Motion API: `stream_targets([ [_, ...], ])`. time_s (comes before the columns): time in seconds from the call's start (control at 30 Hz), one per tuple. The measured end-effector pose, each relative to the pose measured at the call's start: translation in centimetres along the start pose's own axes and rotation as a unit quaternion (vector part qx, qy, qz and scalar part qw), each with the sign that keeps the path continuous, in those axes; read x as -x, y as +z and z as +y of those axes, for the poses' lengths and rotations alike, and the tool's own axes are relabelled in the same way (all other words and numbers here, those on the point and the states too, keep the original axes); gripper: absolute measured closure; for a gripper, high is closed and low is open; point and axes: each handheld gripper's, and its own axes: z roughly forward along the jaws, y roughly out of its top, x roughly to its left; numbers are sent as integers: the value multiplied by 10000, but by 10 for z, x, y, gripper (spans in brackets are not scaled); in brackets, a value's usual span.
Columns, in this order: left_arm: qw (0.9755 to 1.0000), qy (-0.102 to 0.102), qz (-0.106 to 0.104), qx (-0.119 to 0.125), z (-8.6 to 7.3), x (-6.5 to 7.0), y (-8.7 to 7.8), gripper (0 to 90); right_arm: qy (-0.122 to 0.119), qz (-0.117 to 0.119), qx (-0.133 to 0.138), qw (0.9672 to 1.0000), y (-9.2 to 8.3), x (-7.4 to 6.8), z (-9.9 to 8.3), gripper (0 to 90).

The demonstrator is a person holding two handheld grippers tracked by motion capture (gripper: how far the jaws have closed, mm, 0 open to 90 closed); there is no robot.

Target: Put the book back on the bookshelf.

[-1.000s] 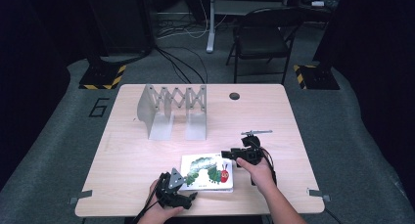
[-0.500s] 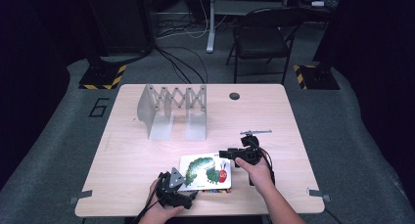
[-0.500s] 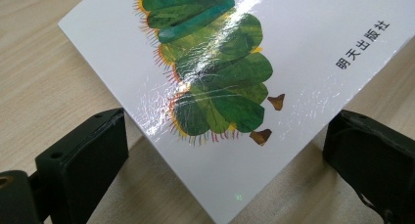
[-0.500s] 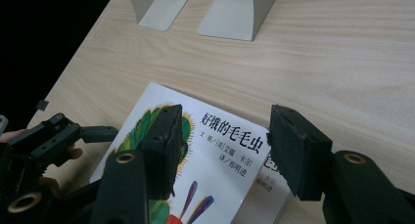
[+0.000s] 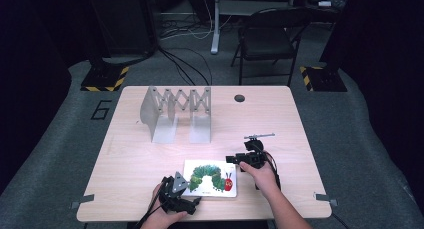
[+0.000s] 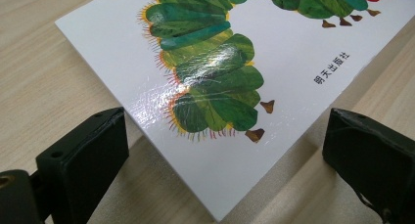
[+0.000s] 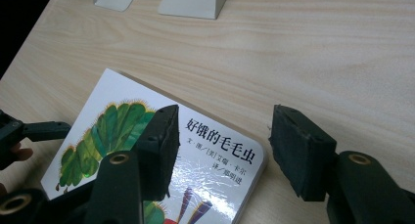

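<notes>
Both my grippers sit at the near edge of the pale wooden table (image 5: 280, 124), jaws spread on each, nothing pinched. My left gripper (image 6: 230, 150) has its black jaws wide on either side of the near corner of the flat white board book with a green caterpillar on its cover (image 5: 211, 178); the corner points in between them, pads clear of it. My right gripper (image 7: 220, 145) hovers over the book's far right corner: one jaw above the cover, the other out over bare table, and its jaws have just been opening with only that corner below the gap.

The book lies flat, cover up, between my two hands. Black Chinese title reads 好饿的毛毛虫; smaller lines under it too fine to read. Small black characters near the edge in the left gripper view, blurred. A "6" is marked on the grey floor (image 5: 101, 109) left of the table.

Grey metal folding book rack (image 5: 176, 114) stands well apart toward the table's far side.

Versus the earlier frames: the book has slid a bit left and my right hand came slightly closer to it; rack unchanged.
</notes>
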Motion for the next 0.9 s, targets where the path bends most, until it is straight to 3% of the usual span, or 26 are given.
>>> stream_targets([
  [0.13, 10000, 74, -20, -25, 0, 1, -1, 37, -27, -13, -122, 9999, 5, 1, -1, 433],
  [0.4, 9999, 132, -102, -39, -1, 2, -3, 55, 143, -25, -254, 9996, 8, 7, -1, 430],
  [0.9, 9998, 127, -138, -51, -1, 3, -3, 52, 71, 18, -416, 9991, 14, 6, -3, 426],
])
